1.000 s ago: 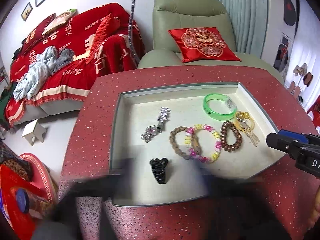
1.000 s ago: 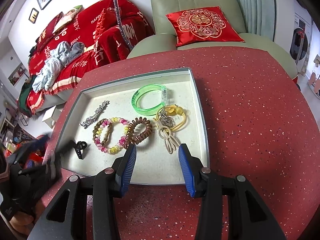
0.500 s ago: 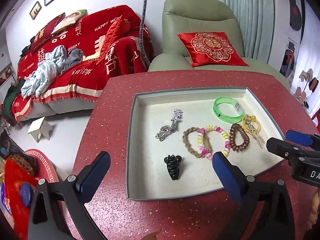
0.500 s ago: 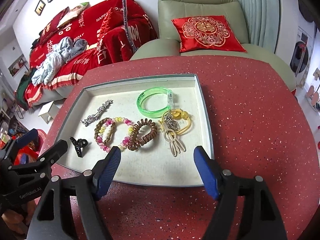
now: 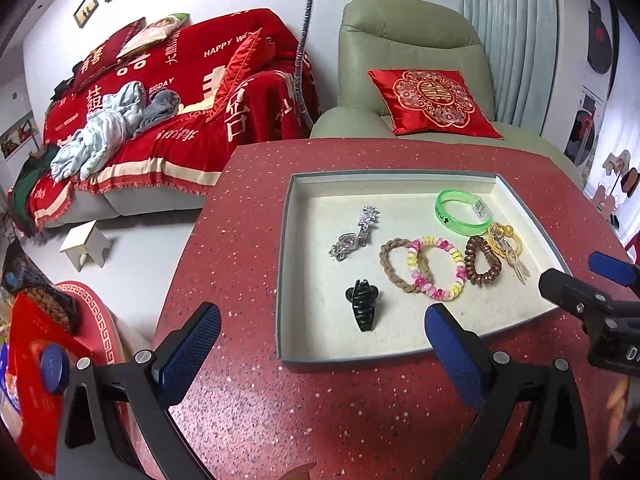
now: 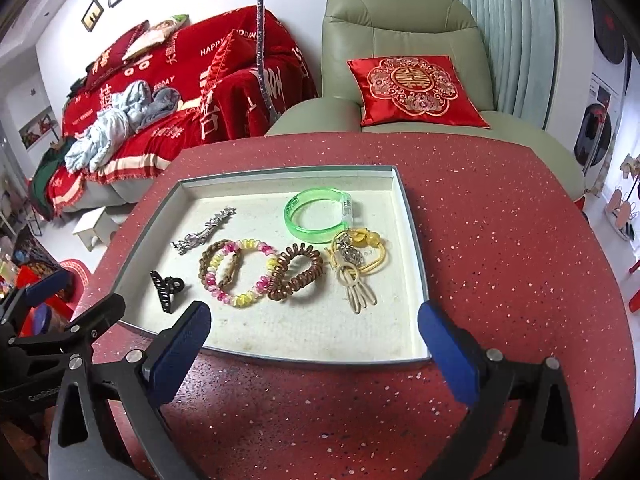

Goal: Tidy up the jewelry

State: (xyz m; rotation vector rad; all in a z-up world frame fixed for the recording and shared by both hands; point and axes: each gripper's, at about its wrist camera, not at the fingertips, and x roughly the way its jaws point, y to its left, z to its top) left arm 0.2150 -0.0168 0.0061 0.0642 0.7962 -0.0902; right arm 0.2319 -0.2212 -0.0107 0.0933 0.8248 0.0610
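A shallow white tray (image 5: 400, 350) (image 6: 414, 248) lies on the red speckled table. In it are a black claw clip (image 5: 362, 304) (image 6: 166, 290), a silver brooch (image 5: 354, 234) (image 6: 204, 234), a braided brown ring with a pink-yellow bead bracelet (image 5: 436, 272) (image 6: 240, 272), a brown coil tie (image 5: 482, 260) (image 6: 296, 272), a green bangle (image 5: 462, 212) (image 6: 316, 216) and a yellow ring with a beige clip (image 5: 508, 246) (image 6: 358, 264). My left gripper (image 5: 322, 344) (image 6: 48, 304) is open before the tray's near left corner. My right gripper (image 6: 314, 340) (image 5: 592, 276) is open before the near edge. Both are empty.
A green armchair (image 5: 404, 52) with a red cushion (image 5: 430, 100) stands behind the table. A sofa under a red blanket (image 5: 160, 120) is at the left, with a small white stool (image 5: 84, 242) on the floor. The table edge drops off at the left.
Both grippers have opened wide and drawn back a little from the tray. The jewelry has not moved.
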